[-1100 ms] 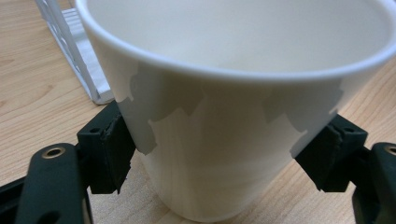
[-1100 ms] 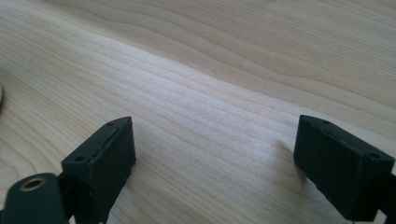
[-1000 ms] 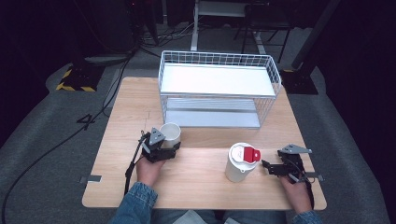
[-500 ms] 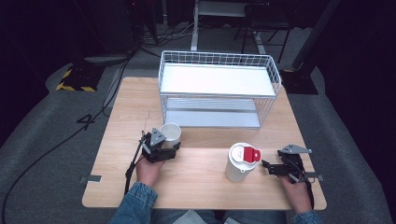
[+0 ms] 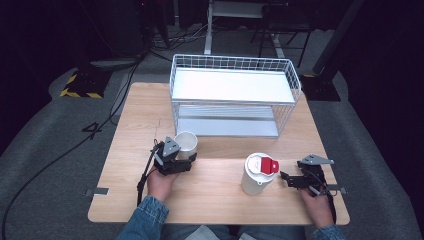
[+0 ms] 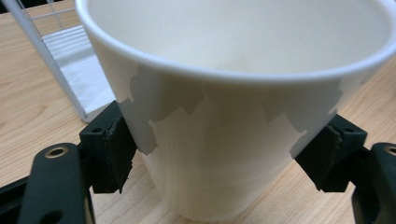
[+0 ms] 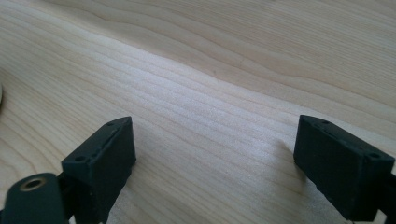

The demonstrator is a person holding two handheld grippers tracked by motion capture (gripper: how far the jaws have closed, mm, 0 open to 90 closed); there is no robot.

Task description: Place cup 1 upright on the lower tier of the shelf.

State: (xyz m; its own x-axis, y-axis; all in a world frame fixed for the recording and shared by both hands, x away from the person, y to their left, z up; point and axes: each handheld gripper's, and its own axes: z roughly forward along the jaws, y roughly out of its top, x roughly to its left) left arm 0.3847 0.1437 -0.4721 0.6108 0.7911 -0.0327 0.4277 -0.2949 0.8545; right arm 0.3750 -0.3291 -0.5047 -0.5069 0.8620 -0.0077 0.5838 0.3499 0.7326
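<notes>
White cup [image 6: 233, 116] base cut off below frame

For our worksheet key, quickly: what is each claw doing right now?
Left claw: shut on the white cup, jaws pressing both its sides.
Right claw: open, holding nothing, above bare wooden table.

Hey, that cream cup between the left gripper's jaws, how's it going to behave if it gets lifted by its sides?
The glossy cream tapered cup looks smooth, so it may slip down between the left gripper's pads. It widens toward the rim, which should help it wedge. It looks empty and open-topped, so probably light, though a hard squeeze might crack or dent it.
</notes>
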